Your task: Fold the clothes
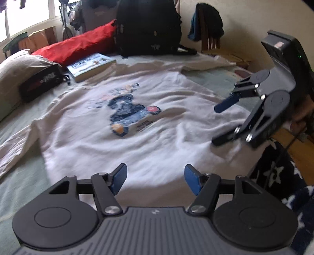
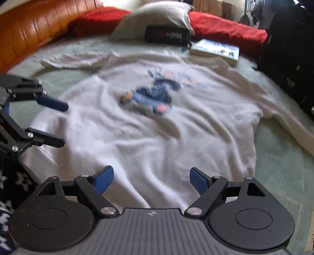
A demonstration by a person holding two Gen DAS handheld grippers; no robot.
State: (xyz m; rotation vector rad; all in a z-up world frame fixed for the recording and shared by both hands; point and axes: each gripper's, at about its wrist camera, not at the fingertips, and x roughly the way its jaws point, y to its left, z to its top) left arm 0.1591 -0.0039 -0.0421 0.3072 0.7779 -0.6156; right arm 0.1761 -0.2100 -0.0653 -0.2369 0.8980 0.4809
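- Shirt [image 1: 149, 125] lies flat on the bed [image 1: 23, 188].
- Left gripper [image 1: 155, 179] and right gripper [image 2: 151, 180]: jaws spread, empty.
- Risk: wrinkled hem may bunch, giving a crooked fold.

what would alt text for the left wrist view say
A white long-sleeved shirt with a blue print lies spread on a bed, both open tongs, left and right, empty above its near hem. A book lies beyond.

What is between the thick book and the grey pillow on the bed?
A black pouch with red lettering lies between the thick book and the grey pillow, clearest in the right wrist view.
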